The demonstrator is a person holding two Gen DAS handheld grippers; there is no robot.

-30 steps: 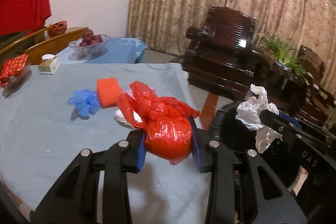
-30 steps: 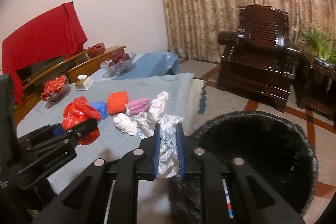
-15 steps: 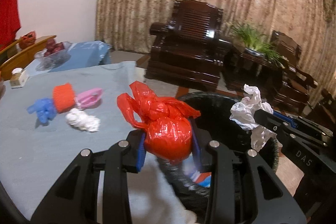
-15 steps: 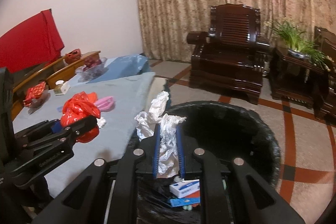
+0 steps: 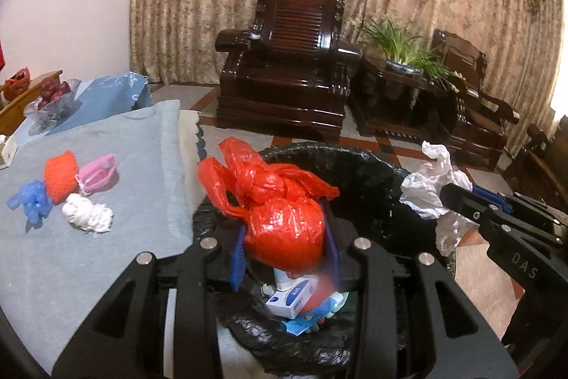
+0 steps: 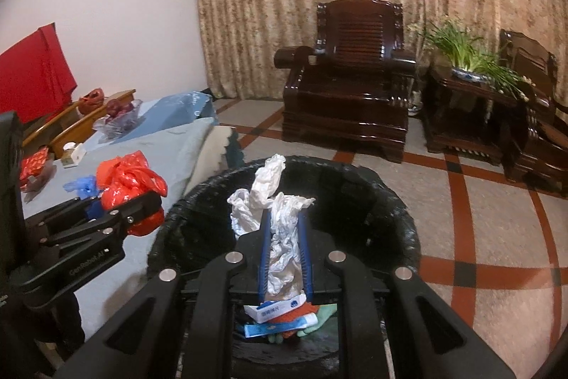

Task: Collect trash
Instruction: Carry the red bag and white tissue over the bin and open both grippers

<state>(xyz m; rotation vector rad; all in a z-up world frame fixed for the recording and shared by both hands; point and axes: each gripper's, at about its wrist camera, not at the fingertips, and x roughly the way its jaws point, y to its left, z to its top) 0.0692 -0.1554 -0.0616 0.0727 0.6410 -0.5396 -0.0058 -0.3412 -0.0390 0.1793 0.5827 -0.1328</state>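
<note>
Trash bin (image 6: 383, 201), lined in black, stands on the tiled floor (image 6: 479, 237) against the edge of the worktop (image 5: 88, 254), which is covered in a grey-blue cloth. Left gripper (image 5: 284, 247) is clamped on a knotted red bag (image 5: 284, 222), its blue pads pressing both sides, and holds it over the near rim of the bin. Right gripper (image 6: 285, 258) is closed on a crumpled white bag (image 6: 280, 237), pinched narrowly between its pads, with the loose upper part standing free above the fingers; it hangs over the bin opening. Inside the bin, at the bottom, lie a white and blue carton (image 6: 277, 308), a blue packet (image 6: 262, 329) and some red and green scraps. On the worktop, four items lie close together: an orange net (image 5: 60, 176), a pink piece (image 5: 97, 173) just beside it, a blue wad (image 5: 30, 199) touching the net, and a white wad (image 5: 87, 217) near the front of the group. Beyond the bin stand a dark wooden armchair (image 6: 351, 77) and a potted plant (image 6: 465, 59) on a side table.
</note>
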